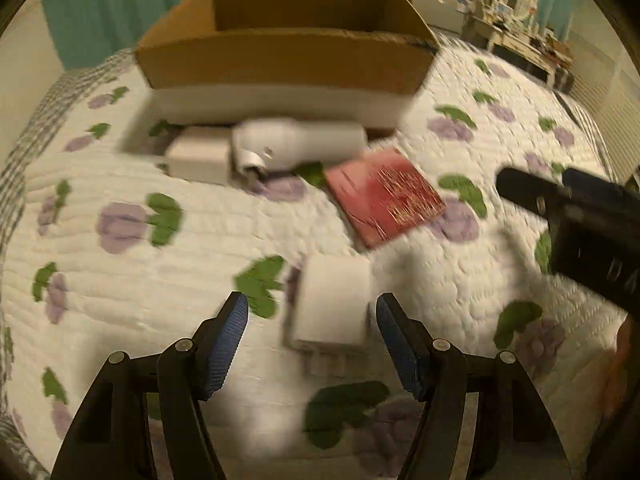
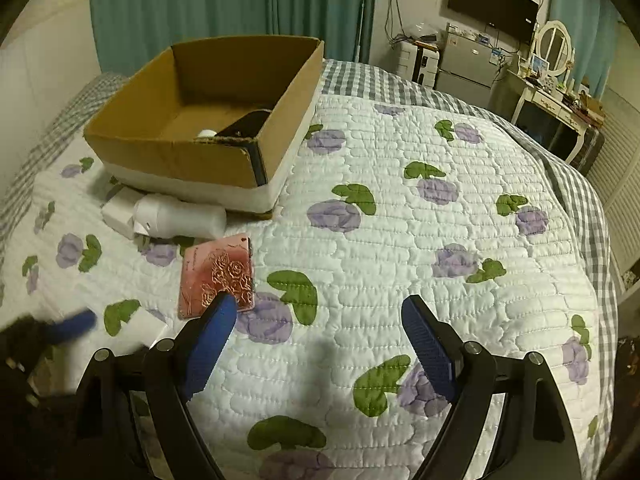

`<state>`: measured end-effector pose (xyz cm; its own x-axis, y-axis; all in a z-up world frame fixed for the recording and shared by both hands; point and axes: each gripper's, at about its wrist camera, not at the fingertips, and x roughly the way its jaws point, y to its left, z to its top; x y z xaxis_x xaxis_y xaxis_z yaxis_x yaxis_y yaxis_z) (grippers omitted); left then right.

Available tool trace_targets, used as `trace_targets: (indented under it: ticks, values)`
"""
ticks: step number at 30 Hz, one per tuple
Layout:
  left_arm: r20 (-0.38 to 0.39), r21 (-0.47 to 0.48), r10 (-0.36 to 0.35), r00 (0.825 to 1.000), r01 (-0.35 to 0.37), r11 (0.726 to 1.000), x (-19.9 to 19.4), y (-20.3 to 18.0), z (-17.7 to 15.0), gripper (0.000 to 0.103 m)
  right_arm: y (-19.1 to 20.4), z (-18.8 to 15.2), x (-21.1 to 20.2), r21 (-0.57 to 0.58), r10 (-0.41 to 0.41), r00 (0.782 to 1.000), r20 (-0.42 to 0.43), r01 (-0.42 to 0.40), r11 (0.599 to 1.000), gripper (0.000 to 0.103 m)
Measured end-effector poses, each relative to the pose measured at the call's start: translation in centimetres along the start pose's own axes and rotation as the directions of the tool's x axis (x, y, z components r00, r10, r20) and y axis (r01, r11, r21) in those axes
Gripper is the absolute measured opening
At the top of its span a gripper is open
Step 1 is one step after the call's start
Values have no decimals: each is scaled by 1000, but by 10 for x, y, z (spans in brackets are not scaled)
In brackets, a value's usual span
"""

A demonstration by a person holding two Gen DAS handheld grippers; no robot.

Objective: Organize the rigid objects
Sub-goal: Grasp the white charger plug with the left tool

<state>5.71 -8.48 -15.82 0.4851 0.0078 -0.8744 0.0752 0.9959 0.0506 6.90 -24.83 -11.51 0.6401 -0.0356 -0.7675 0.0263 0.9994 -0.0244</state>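
Observation:
My left gripper (image 1: 312,316) is open above the quilt, its blue pads on either side of a small white box (image 1: 334,306) without touching it. A red patterned case (image 1: 382,196) lies beyond it, also seen in the right wrist view (image 2: 218,274). A white bottle-shaped object (image 1: 298,142) and another white box (image 1: 198,154) lie against a cardboard box (image 1: 280,64). My right gripper (image 2: 316,312) is open and empty over the quilt, its left pad just in front of the red case. The cardboard box (image 2: 168,152) holds a dark object (image 2: 246,124) and something white.
The bed carries a white quilt (image 2: 400,220) with purple flowers and a grey checked border. Green curtains hang behind. A fridge, wall TV and dressing table (image 2: 552,92) stand at the far right. The right gripper's body shows in the left wrist view (image 1: 580,220).

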Motion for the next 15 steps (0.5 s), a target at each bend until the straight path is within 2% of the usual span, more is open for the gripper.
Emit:
trace_targets:
  ticks: [3, 6, 9, 12, 15]
  values:
    - [-2, 28, 24, 1000, -24, 999, 7, -4, -2, 70, -2, 1, 4, 13, -5, 1000, -15, 5, 1000, 85]
    - [17, 34, 4, 1000, -5, 999, 5, -4, -2, 66, -1, 0, 4, 15, -4, 1000, -15, 4, 1000, 85]
    - [27, 23, -49, 998, 48, 999, -1, 0, 0, 41, 1, 1, 4, 8, -2, 1000, -15, 2, 1000, 85]
    - [35, 17, -52, 998, 51, 999, -5, 6, 4, 41, 3, 2, 6, 3, 6, 1000, -15, -6, 1000, 85]
    - [63, -29, -45, 997, 47, 998, -11, 23, 12, 40, 7, 3, 6, -6, 22, 1000, -5, -22, 1000, 85]
